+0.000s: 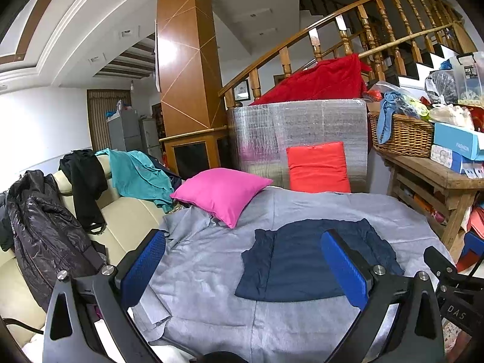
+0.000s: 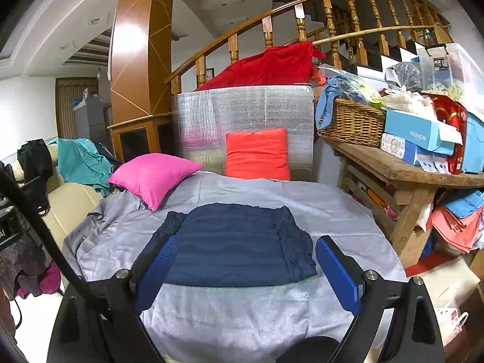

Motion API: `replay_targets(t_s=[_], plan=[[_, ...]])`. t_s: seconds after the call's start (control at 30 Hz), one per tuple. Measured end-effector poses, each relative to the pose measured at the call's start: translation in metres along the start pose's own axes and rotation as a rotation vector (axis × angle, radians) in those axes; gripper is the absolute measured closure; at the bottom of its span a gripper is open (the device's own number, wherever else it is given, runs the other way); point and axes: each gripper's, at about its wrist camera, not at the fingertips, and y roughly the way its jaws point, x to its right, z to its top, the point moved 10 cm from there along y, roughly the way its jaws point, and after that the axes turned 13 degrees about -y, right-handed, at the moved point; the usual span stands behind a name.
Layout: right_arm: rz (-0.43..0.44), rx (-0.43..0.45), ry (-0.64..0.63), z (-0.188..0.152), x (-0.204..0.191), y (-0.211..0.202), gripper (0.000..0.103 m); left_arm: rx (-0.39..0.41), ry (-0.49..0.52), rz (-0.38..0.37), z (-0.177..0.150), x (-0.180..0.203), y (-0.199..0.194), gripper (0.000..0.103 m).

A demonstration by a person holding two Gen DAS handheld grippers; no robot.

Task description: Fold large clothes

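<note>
A dark navy garment (image 1: 305, 260) lies folded into a compact rectangle on the grey sheet (image 1: 211, 257) that covers the work surface. It also shows in the right wrist view (image 2: 236, 242), in the middle of the sheet (image 2: 242, 311). My left gripper (image 1: 243, 243) is open and empty, held above the near left part of the sheet. My right gripper (image 2: 246, 246) is open and empty, held above the garment's near edge. Neither gripper touches the cloth.
A pink pillow (image 1: 220, 192) and an orange cushion (image 1: 317, 166) sit at the far edge. A cream sofa (image 1: 127, 211) with a black jacket (image 1: 45, 230) and a teal garment (image 1: 139, 175) is at the left. A cluttered wooden table (image 2: 402, 166) stands at the right.
</note>
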Motion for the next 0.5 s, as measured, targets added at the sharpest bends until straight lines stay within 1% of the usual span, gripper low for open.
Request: replay_targets(t_s=[0.5], plan=[[-0.009,0.002,-0.017,0.0047,-0.0048,-0.0039,0.008,0.002,-0.008,-0.002,-0.0001,-0.0041,-0.0042,0.001]])
